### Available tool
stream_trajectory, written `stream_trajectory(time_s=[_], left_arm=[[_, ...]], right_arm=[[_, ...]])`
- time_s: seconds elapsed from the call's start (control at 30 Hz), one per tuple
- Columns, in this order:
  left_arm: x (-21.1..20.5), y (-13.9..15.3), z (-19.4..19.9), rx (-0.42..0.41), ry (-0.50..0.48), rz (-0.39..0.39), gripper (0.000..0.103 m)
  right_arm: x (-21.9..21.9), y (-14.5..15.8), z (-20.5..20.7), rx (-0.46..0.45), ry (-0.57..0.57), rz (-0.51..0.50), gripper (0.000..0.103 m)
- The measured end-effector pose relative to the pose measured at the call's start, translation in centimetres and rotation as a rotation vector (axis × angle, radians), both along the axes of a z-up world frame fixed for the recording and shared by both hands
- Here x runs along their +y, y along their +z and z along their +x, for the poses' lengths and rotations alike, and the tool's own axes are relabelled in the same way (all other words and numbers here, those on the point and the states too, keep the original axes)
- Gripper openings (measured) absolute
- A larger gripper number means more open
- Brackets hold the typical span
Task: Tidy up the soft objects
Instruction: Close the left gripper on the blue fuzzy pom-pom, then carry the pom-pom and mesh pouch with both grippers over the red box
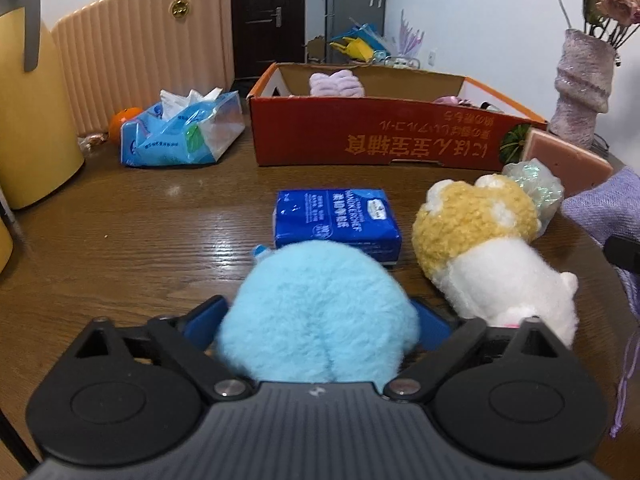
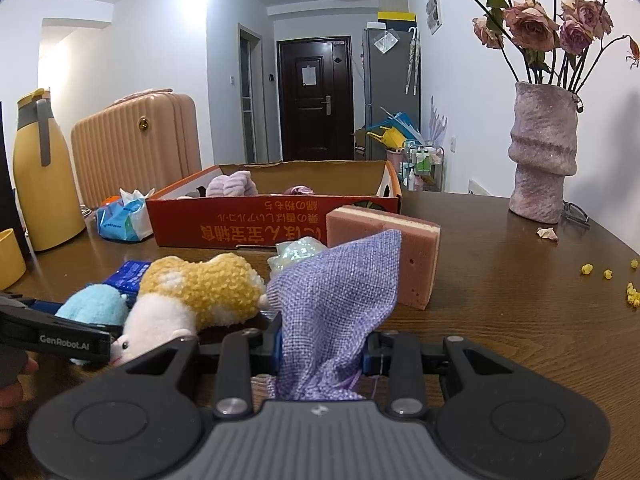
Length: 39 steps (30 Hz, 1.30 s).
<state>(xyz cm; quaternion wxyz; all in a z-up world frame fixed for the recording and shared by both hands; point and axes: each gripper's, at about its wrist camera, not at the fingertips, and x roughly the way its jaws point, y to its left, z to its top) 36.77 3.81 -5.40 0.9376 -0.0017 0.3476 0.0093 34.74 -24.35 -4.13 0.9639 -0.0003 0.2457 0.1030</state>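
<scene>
My left gripper is shut on a fluffy light blue plush, which hides the fingertips; the plush also shows in the right wrist view. My right gripper is shut on a purple woven pouch, held above the table; the pouch also shows at the right edge of the left wrist view. A yellow and white plush lies on the table between them and also shows in the right wrist view. The open red cardboard box behind holds a lilac soft item.
A blue tissue pack, a pink sponge and a shiny plastic ball lie on the wooden table. A blue tissue bag, a yellow flask and a flower vase stand around.
</scene>
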Motion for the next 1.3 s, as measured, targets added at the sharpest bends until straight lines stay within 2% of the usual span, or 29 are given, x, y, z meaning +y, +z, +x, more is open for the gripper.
stream_trajectory(time_s=[0.27,0.73,0.93,1.3], left_arm=[[-0.1,0.6,-0.7,-0.042,0.006,0.019,0.084],[1.1,3.9,-3.3,-0.218,0.077,0.004,0.084],[1.2,5.2,-4.2,-0.282,0.097,-0.011,0.084],[0.7,7.1,-4.6,-0.347,0.103,-0.046,0.084]], right_arm=[[-0.1,0.2,-0.2,-0.018,-0.015,0.001,0.032],[0.8,1.1,-1.2,-0.078,-0.022,0.039,0.032],[1.7,1.7,-1.8,-0.124,-0.028,0.063,0.032],[3.1,3.4,-2.2,-0.238,-0.025,0.091,0.032]])
